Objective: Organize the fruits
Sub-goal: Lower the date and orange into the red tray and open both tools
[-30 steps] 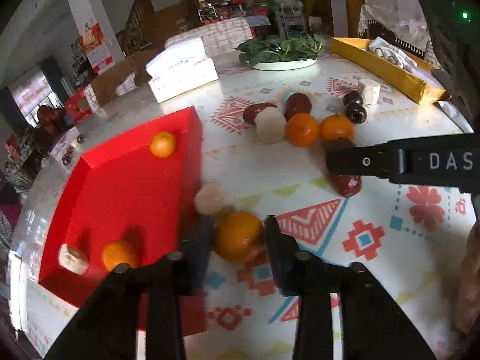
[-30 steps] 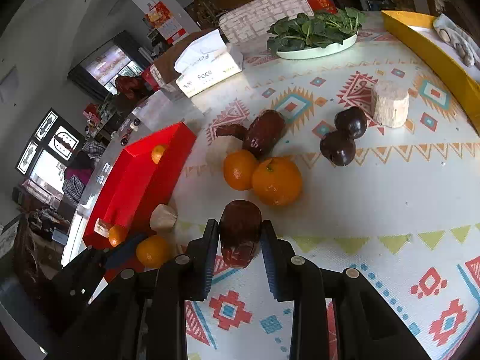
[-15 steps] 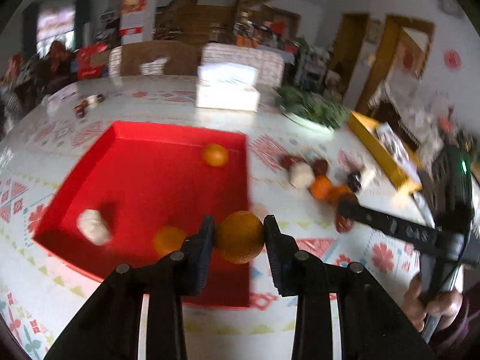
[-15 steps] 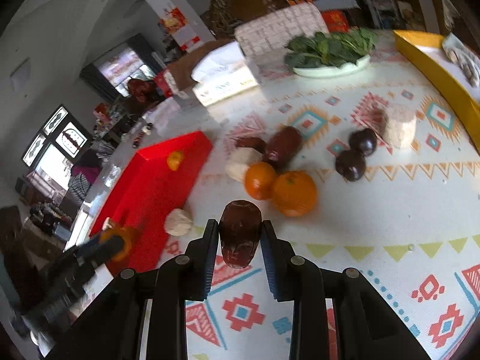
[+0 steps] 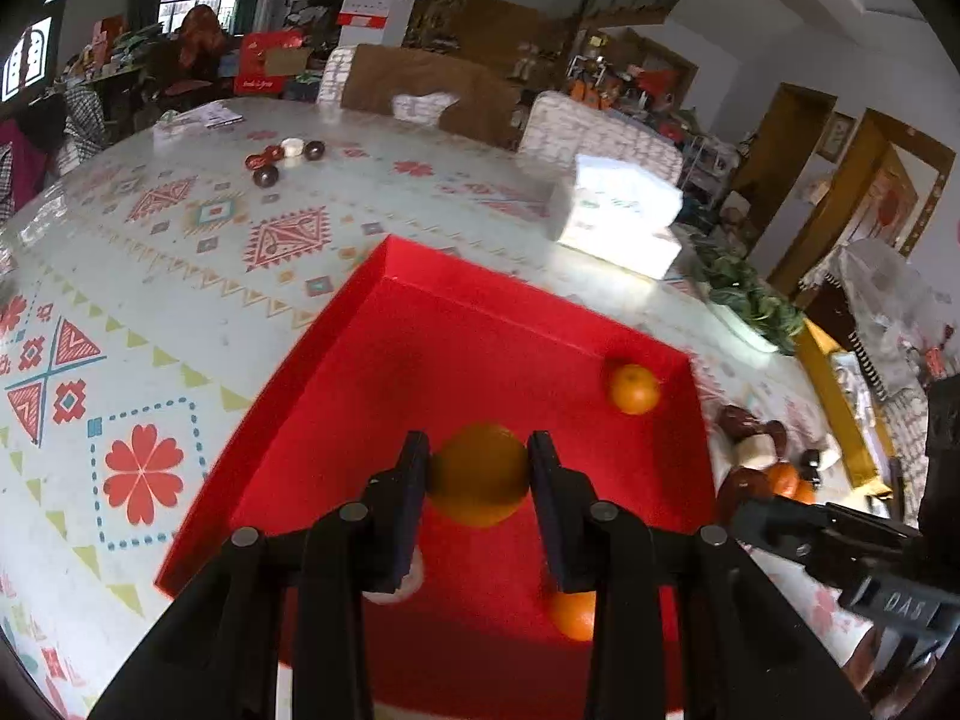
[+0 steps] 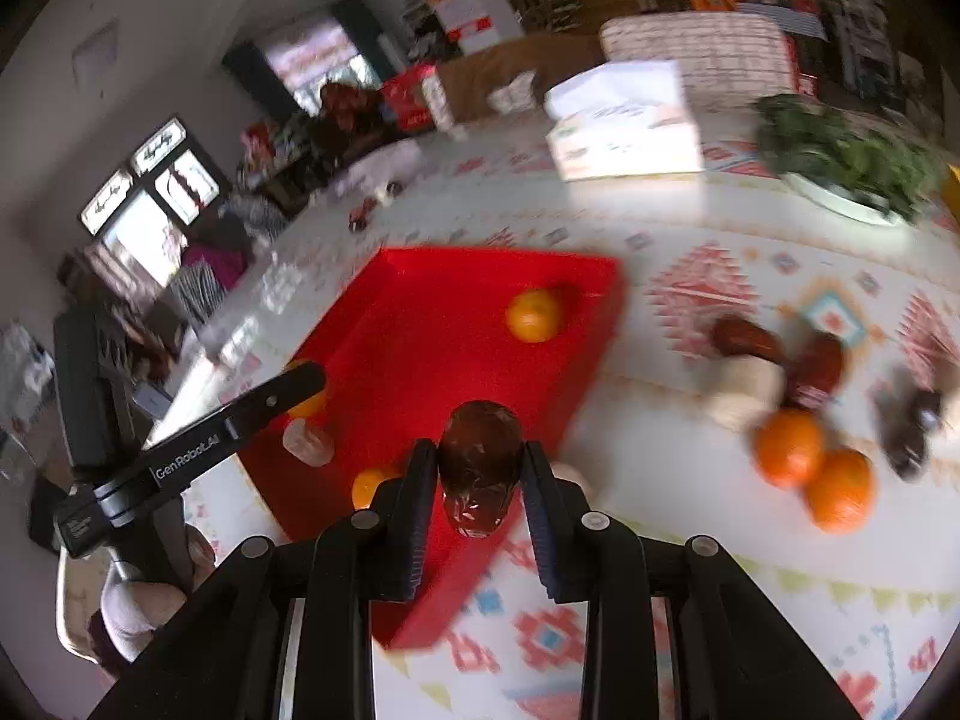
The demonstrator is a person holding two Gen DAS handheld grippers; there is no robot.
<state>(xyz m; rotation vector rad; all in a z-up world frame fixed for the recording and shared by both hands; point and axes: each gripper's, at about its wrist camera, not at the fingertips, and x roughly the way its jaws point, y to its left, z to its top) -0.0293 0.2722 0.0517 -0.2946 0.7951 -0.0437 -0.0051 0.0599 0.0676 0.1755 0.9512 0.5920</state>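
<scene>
A patterned tablecloth [image 5: 180,276] covers the table in a cluttered room. The left gripper [image 5: 479,474], marked "GenRobot.AI", clamps an orange [image 5: 477,471] over the red tray [image 5: 492,336]; the right gripper [image 6: 478,471] pinches a dark red fruit [image 6: 478,462] over the tray's 5 o'clock edge.

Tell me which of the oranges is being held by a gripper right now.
The orange clamped in the left gripper, held above the red tray. The other oranges lie loose: two in the tray, two on the table.

orange [image 5: 477,476] and dark-red fruit [image 6: 479,457] above red tray [image 5: 384,396].
</scene>
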